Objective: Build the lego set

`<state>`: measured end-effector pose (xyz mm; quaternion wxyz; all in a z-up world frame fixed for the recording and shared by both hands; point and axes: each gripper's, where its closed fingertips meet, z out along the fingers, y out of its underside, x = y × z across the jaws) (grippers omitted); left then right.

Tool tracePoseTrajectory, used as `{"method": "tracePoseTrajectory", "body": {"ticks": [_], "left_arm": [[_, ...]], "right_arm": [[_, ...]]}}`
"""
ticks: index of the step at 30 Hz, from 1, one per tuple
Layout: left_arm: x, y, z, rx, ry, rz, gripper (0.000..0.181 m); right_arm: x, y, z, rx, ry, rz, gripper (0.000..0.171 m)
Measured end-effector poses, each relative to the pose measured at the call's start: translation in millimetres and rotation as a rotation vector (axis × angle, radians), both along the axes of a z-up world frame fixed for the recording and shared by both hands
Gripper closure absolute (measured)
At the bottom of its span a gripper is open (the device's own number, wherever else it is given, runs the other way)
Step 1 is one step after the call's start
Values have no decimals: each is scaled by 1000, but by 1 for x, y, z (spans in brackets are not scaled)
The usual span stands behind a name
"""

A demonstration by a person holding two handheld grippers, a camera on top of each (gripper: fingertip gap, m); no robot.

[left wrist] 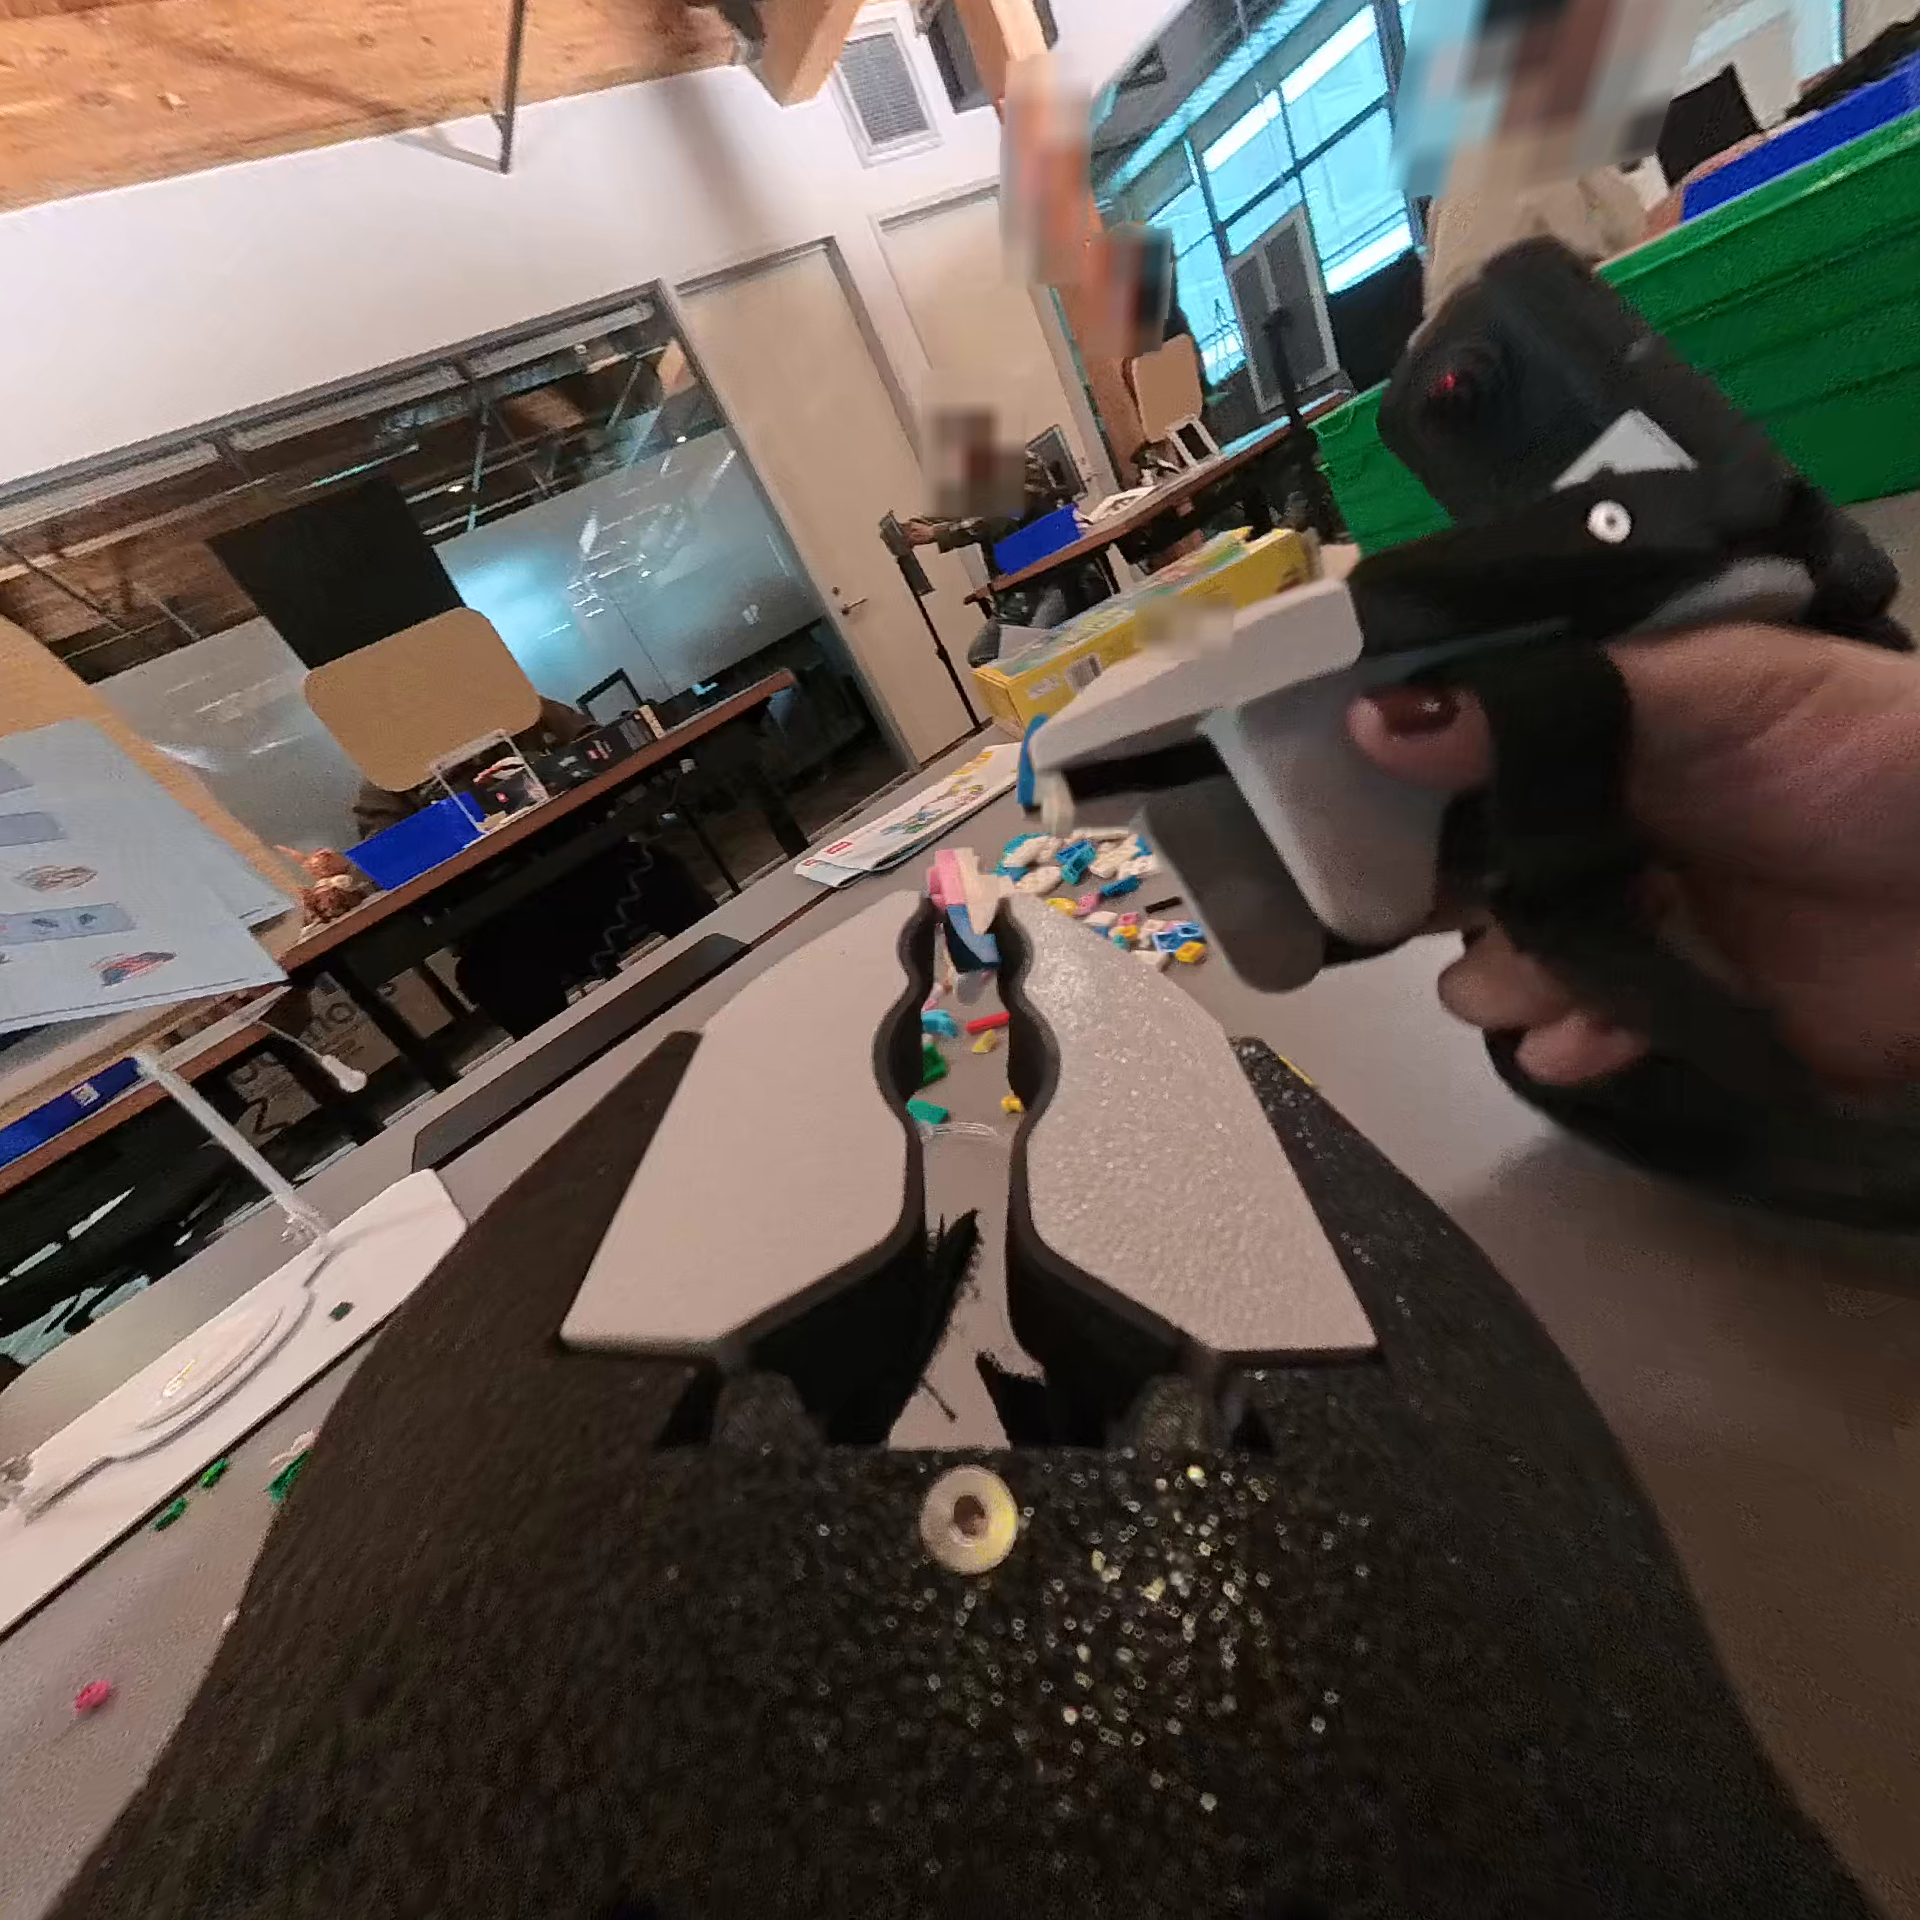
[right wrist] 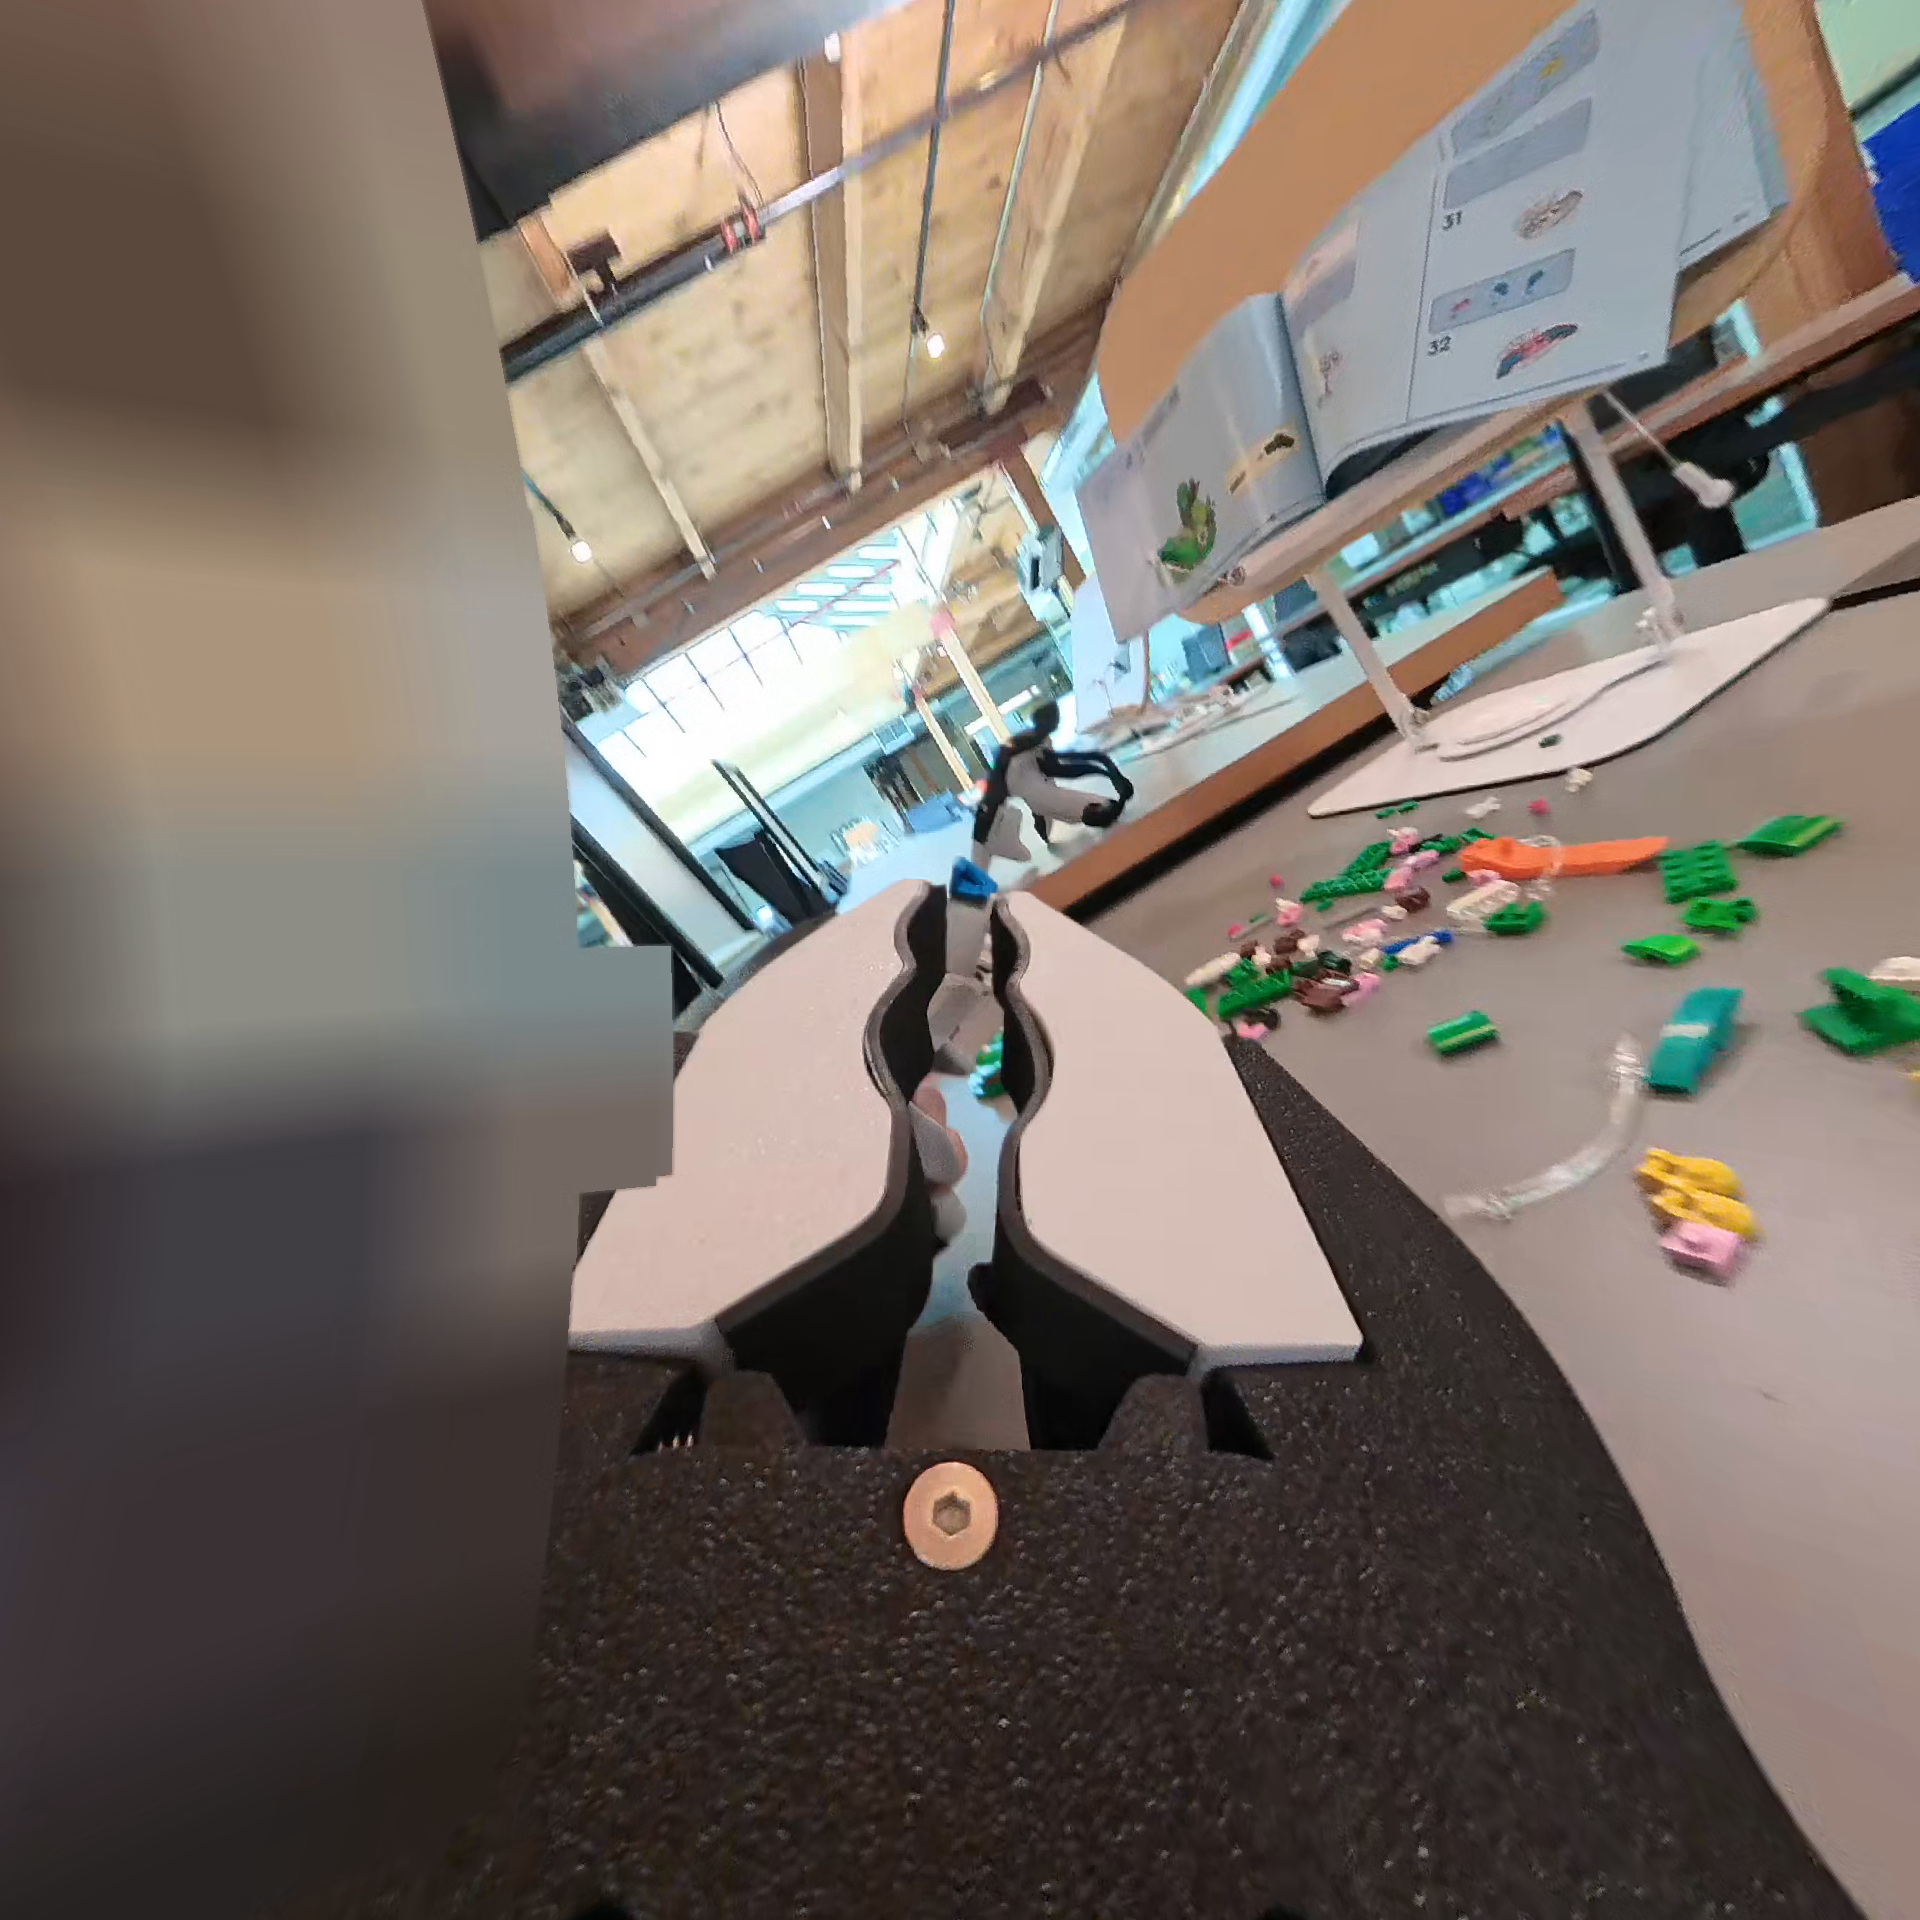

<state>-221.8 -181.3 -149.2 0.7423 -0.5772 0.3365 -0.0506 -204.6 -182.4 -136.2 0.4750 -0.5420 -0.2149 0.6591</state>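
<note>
My left gripper point(left wrist: 966, 920) is shut on a small pink, white and blue lego assembly point(left wrist: 961, 883) that sticks out past its fingertips, above the grey table point(left wrist: 1558, 1351). My right gripper point(right wrist: 961, 909) is shut on a slim white piece with a blue brick on its tip point(right wrist: 971, 883). In the left wrist view the right gripper point(left wrist: 1044, 784) is held by a hand at the right, its tip just right of and above the left one's assembly, apart from it.
Loose white, blue and pink bricks point(left wrist: 1101, 883) lie beyond the left gripper, with a booklet point(left wrist: 904, 821) and a yellow box point(left wrist: 1143, 623) behind. Green bricks point(right wrist: 1351, 935), an orange piece point(right wrist: 1548, 857) and yellow bricks point(right wrist: 1694, 1184) lie right of the right gripper. An open instruction booklet point(right wrist: 1455, 312) sits on a white stand point(right wrist: 1558, 707). My two grippers' fingertips are within a few centimetres of each other.
</note>
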Motion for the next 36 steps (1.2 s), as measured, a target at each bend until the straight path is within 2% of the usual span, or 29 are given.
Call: {"method": "tracePoseTrajectory", "body": {"ticks": [1,5,9,16,32,36], "left_arm": [[-2,0,1,1,-11,6,171],[-7,4,2,-12,-39,29,171],[-7,1,6,12,-59,15,171],[-5,-5,13,66,-66,-16,171],[-4,-6,14,55,-109,-36,170],[-5,-7,15,68,-103,-27,171]], "right_arm": [[-6,0,0,-9,30,1,164],[-18,4,4,11,74,-44,164],[-26,0,5,6,101,6,164],[-26,-6,11,-5,161,50,164],[-25,-10,15,-19,230,80,164],[-27,-10,15,2,219,45,164]]}}
